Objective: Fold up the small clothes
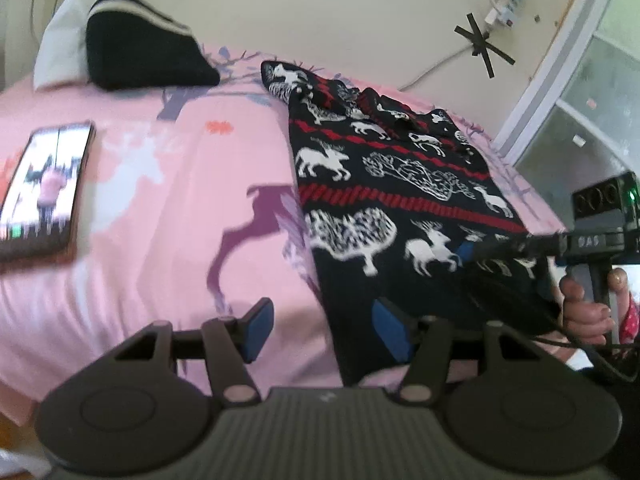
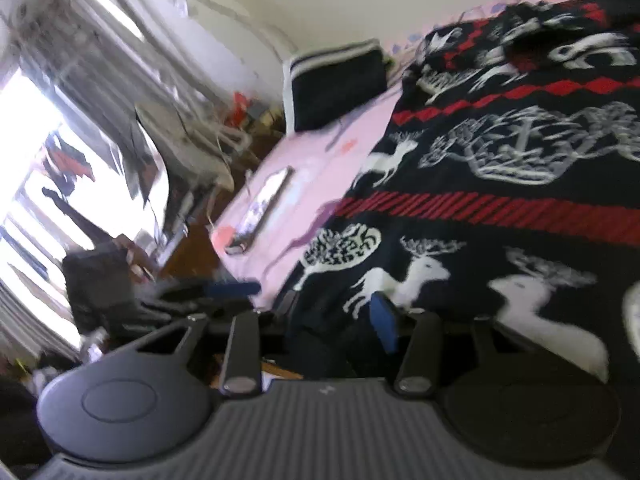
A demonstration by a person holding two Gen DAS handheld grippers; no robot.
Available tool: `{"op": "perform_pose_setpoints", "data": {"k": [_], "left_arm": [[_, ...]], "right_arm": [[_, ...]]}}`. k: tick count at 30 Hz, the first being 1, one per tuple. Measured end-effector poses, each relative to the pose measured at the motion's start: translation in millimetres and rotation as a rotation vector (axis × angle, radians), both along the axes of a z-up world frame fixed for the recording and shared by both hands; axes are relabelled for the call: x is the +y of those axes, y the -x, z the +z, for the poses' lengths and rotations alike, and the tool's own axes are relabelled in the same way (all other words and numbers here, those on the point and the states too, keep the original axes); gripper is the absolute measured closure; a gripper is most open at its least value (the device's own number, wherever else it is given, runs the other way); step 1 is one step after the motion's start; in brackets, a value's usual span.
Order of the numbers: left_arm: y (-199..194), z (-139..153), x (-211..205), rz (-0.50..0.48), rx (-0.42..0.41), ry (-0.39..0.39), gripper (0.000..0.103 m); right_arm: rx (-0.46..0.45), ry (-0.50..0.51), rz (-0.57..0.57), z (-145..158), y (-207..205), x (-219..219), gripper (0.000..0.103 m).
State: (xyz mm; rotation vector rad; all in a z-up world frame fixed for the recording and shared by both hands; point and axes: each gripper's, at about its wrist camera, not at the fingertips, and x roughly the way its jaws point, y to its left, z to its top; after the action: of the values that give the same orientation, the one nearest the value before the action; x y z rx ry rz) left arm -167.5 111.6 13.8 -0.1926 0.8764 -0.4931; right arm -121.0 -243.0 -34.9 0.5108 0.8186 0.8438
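Observation:
A dark knit sweater (image 1: 384,184) with white deer, white trees and red bands lies on the pink bedsheet (image 1: 160,200). My left gripper (image 1: 324,328) is open at the sweater's near left edge; its right pad sits over the cloth, its left pad over the sheet. The right gripper shows in the left wrist view (image 1: 492,246), reaching over the sweater's near right part. In the right wrist view the sweater (image 2: 500,184) fills the right side, and my right gripper (image 2: 320,312) has its jaws apart at the hem, with dark cloth between them.
A phone (image 1: 44,188) with its screen lit lies on the sheet at the left. A folded black garment with white stripes (image 1: 140,52) sits at the far left by the wall, on a white cloth. A window and clutter lie beyond the bed's edge (image 2: 80,160).

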Motion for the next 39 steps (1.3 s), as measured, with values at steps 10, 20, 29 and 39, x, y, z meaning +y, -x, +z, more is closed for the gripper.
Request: {"op": "perform_pose_setpoints", "data": {"k": [10, 20, 29, 39], "left_arm": [[2, -29, -16, 0.031, 0.117, 0.081, 0.046], [-6, -37, -19, 0.068, 0.193, 0.139, 0.044], [1, -37, -33, 0.014, 0.225, 0.143, 0.097], [-10, 17, 1, 0.055, 0.091, 0.416, 0.097]], "right_arm": [[-0.066, 0.168, -0.407, 18, 92, -136, 0.058], [-0.152, 0.31, -0.373, 6, 134, -112, 0.041], [-0.17, 0.491, -0.39, 1, 120, -92, 0.103], [-0.127, 0.097, -0.608, 24, 117, -172, 0.103]]}}
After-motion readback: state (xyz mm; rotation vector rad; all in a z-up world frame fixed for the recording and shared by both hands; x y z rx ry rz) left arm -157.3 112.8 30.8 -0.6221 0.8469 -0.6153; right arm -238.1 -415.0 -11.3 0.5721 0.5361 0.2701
